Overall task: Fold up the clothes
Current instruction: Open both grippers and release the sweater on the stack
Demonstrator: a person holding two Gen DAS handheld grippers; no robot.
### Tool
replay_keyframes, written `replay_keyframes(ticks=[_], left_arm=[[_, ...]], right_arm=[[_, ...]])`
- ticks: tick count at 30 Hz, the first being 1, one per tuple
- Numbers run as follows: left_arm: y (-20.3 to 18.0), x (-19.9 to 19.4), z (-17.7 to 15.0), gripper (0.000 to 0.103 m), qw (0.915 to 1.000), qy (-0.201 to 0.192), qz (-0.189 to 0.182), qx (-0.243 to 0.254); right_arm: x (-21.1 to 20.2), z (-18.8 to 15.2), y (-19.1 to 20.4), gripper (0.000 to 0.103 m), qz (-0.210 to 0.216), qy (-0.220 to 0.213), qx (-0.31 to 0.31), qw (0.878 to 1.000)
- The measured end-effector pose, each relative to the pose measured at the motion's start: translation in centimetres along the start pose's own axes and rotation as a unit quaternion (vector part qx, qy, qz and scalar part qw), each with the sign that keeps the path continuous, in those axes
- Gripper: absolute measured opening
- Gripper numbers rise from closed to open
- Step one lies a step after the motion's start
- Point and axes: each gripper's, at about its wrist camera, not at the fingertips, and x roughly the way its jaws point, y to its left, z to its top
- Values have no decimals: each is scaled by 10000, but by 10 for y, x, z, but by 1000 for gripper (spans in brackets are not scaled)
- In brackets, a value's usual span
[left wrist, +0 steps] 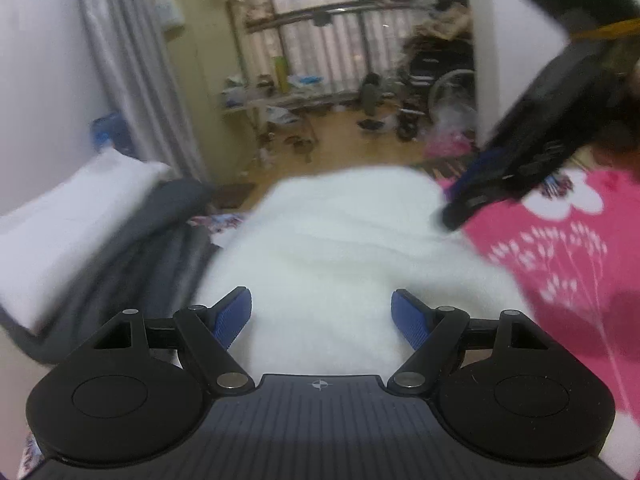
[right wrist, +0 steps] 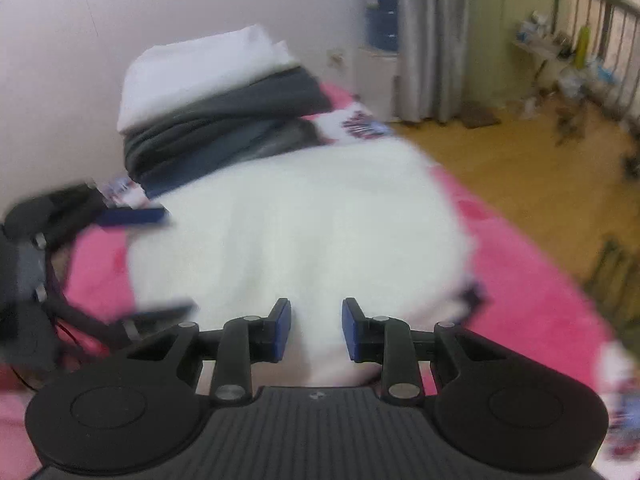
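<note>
White garment (left wrist: 340, 240) on the pink blanket (left wrist: 560, 280), both tongs empty
Left view: left gripper (left wrist: 321, 318) spread wide above the garment. Right view: right gripper (right wrist: 316, 328) half parted, gripping nothing, garment (right wrist: 304, 224) lies beside a folded pile (right wrist: 216, 112)

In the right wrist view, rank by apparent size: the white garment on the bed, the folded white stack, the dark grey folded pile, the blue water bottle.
1. white garment, though nearness to the camera inflates it.
2-3. folded white stack and dark grey folded pile: too alike to rank.
4. blue water bottle, smallest and farthest.
</note>
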Motion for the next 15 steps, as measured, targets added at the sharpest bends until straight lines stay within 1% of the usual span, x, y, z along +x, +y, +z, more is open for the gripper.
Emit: replay_keyframes(ticks=[4,7,9,11,13,15], left_arm=[[-9,-27,21,78,9998,-81,196,7],[-22,-44,35,79,9996,-66,236,-139],[-31,-53,44,80,9993,-66,245,-292],[-41,-60,51,85,9987,-89,70,-490],[-51,-68,58,88,9976,-113,-114,-668],[-64,-70,70,93,9970,-112,-294,-703]], right_arm=[[-62,-25,0,33,-482,347,-42,9982],[-109,-67,1,37,-695,368,149,9968],[-132,-99,2,38,-806,200,382,9958],[-151,-130,5,40,-964,-35,635,9933],[-167,-157,6,41,-1201,-340,1000,9871],[-180,-178,2,42,-1187,-583,1475,9802]])
